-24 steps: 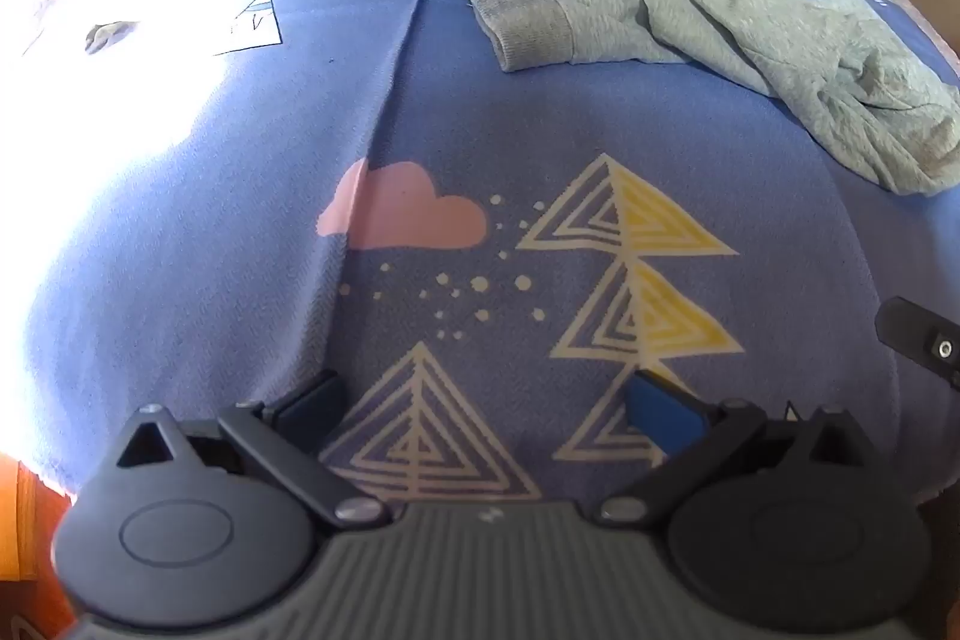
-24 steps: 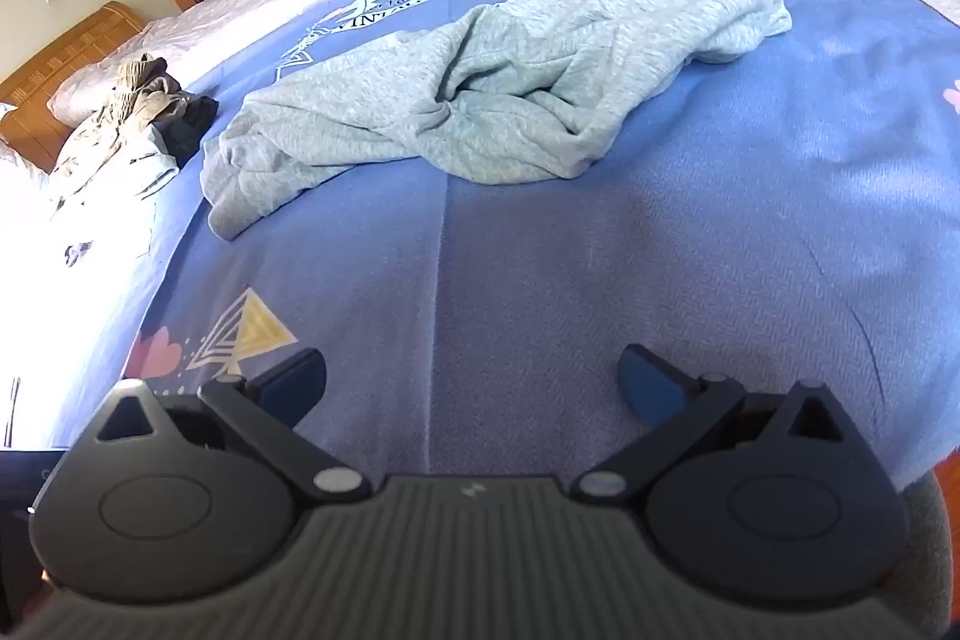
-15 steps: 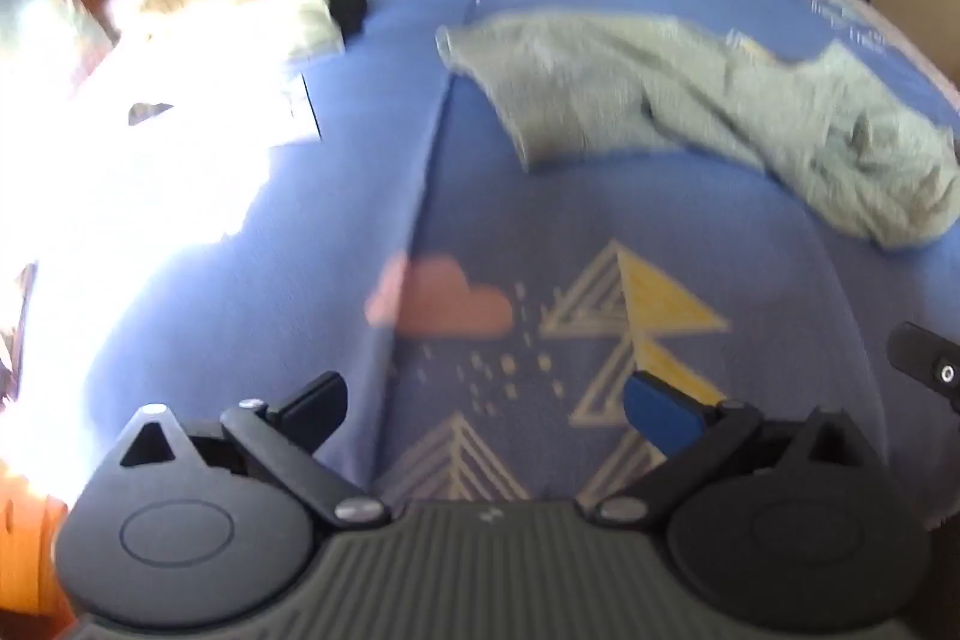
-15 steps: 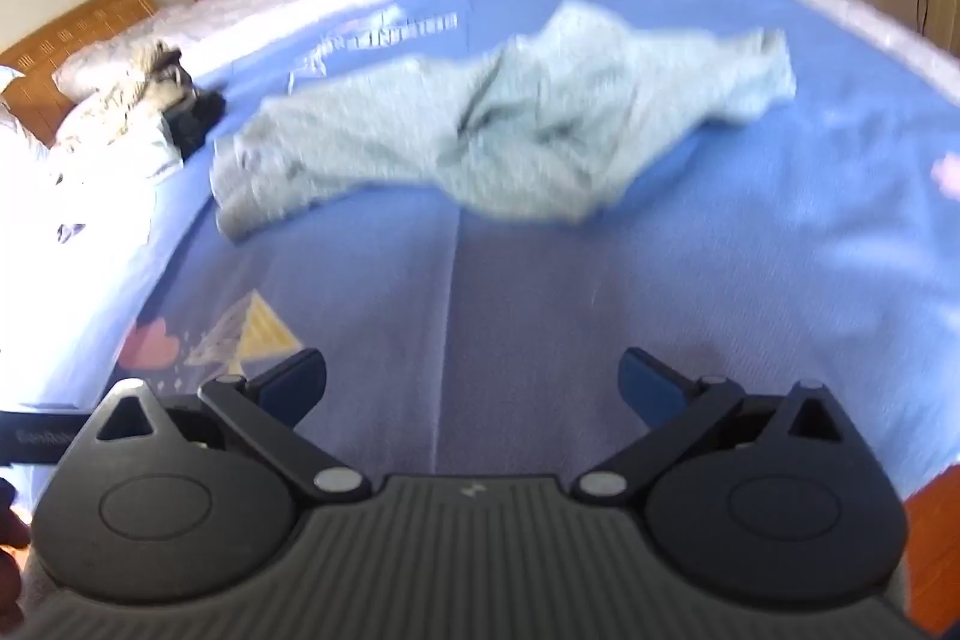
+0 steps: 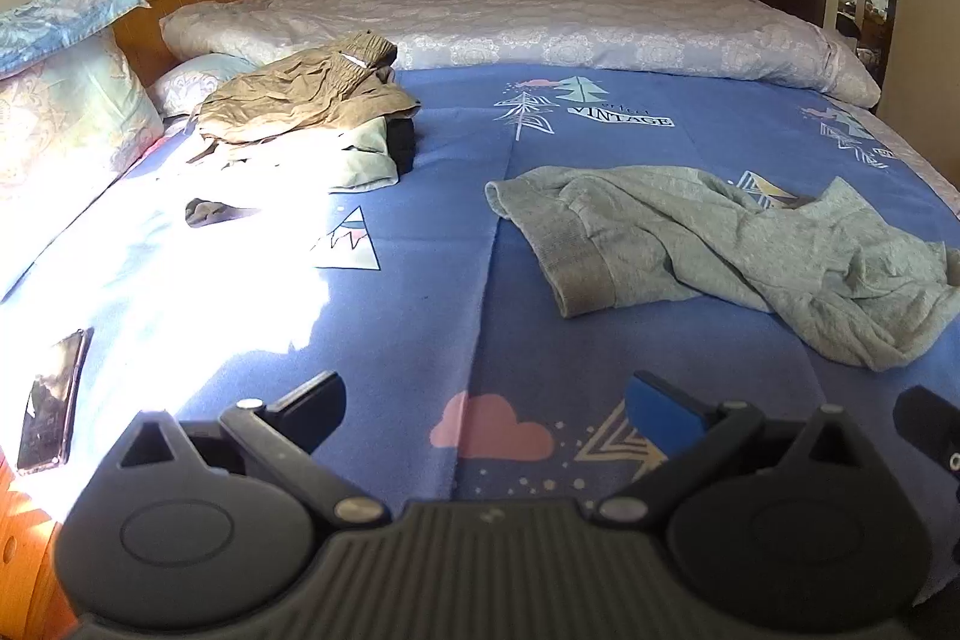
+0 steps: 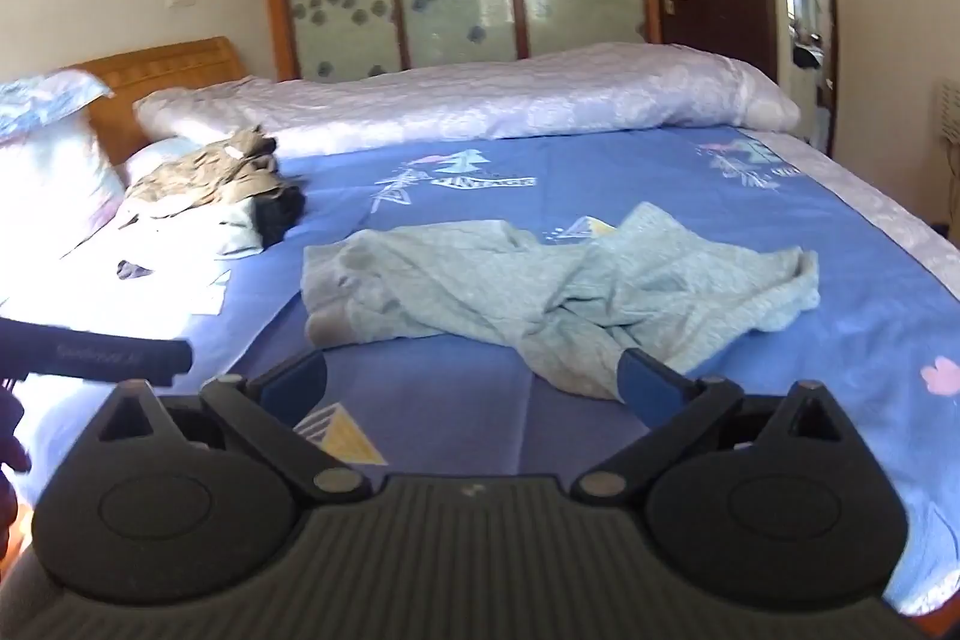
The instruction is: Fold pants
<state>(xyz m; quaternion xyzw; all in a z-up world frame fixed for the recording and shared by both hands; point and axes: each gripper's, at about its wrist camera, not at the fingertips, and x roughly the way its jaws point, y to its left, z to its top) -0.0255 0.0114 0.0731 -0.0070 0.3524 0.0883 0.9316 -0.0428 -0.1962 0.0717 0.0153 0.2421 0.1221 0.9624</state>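
Grey sweatpants (image 5: 738,244) lie crumpled on the blue patterned bedsheet (image 5: 456,232), right of centre in the left wrist view. They also show in the middle of the right wrist view (image 6: 564,292). My left gripper (image 5: 486,400) is open and empty, held above the sheet short of the pants. My right gripper (image 6: 471,379) is open and empty, just short of the pants' near edge.
A pile of tan and pale green clothes (image 5: 306,106) lies at the head end by the pillows (image 5: 66,100). A rolled quilt (image 5: 540,28) runs along the far side. A phone (image 5: 51,400) lies near the left edge. The left gripper's body (image 6: 96,352) shows at left.
Both grippers have tilted up and pulled back, so the views now take in the whole bed and room. The pants have not moved. Both jaws stay open.
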